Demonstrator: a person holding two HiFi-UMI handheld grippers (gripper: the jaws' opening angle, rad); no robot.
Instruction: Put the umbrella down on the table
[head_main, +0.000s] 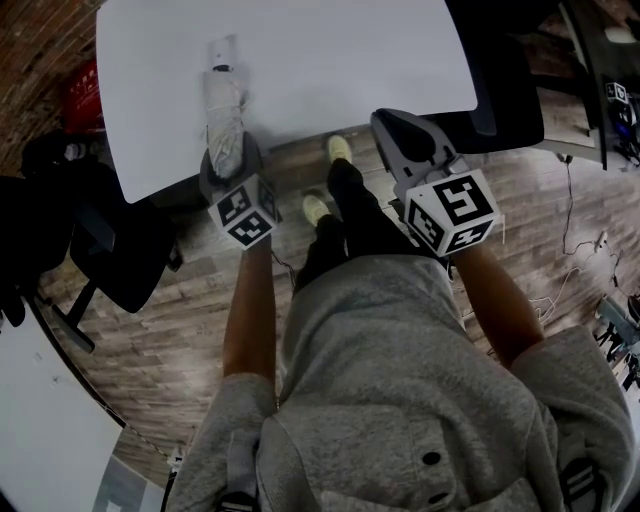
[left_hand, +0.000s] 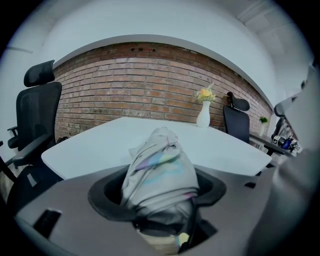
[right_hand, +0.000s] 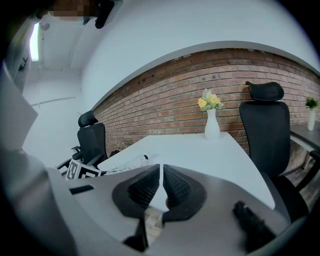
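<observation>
A folded grey umbrella (head_main: 225, 110) lies on the white table (head_main: 350, 50) near its left front edge, tip pointing away from me. Its near end overhangs the edge and sits between the jaws of my left gripper (head_main: 228, 160). In the left gripper view the umbrella's bunched fabric (left_hand: 160, 170) fills the space between the wide-set jaws, with a dark gap showing at the left pad. My right gripper (head_main: 400, 130) hovers at the table's front edge, well right of the umbrella. Its ribbed pads (right_hand: 175, 187) meet with nothing between them.
A white vase of yellow flowers (right_hand: 212, 122) stands at the table's far side before a brick wall. Black office chairs stand to the left (head_main: 110, 240) and behind the table (right_hand: 267, 130). My legs and shoes (head_main: 340, 150) are over the wooden floor.
</observation>
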